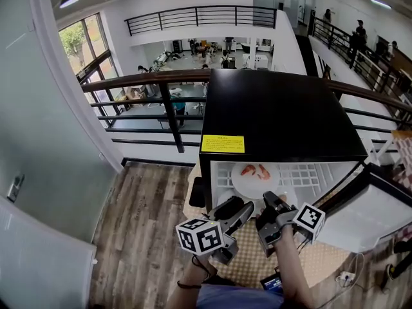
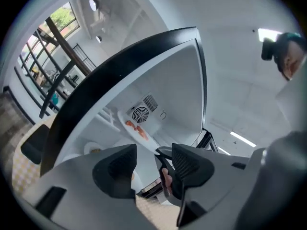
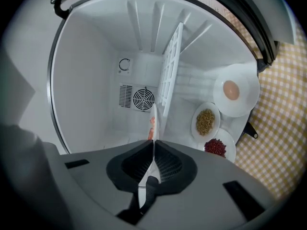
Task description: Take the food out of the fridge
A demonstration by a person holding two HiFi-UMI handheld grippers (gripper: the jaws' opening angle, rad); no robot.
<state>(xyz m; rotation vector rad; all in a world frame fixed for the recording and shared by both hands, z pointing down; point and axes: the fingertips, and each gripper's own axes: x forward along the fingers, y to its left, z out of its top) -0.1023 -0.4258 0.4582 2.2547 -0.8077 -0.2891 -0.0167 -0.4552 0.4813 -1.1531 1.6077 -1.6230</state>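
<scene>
**At the fridge mouth: right claw on the plate rim, left claw wide**

Nearest the person, the right gripper (image 3: 153, 145) has its jaws closed on the rim of the white plate (image 1: 255, 185). In the right gripper view the plate shows edge-on, as a thin white line pinched between the pads. Just beside it, the left gripper (image 2: 154, 151) stands with its jaws apart and nothing pressed between them. Only the other claw's tip and the plate's edge show through the gap.

By my reading, the step in hand is the first lift-out. The plate is gripped but not yet off the wire shelf (image 1: 309, 174) in the upper part of the fridge (image 1: 283, 118). The next move calls for a slow, level pull straight out of the opening. A grip on one edge may let the plate tip and the food slide. The free left claw could take the near rim to steady it.

The gripped plate carries a few orange-pink pieces (image 1: 248, 169), shrimp-like as far as I can tell. Three more white dishes sit close together in the lower compartment, below the shelf:
- The egg dish (image 3: 244, 80) holds one pale round thing like an egg.
- The grain dish (image 3: 217, 114) holds yellowish-brown grains.
- The red dish (image 3: 229, 150) holds dark red beans or berries.

Farthest back, a round fan grille (image 3: 143, 98) sits on the rear wall. The door (image 1: 367, 217) hangs open at the right of the head view.
</scene>
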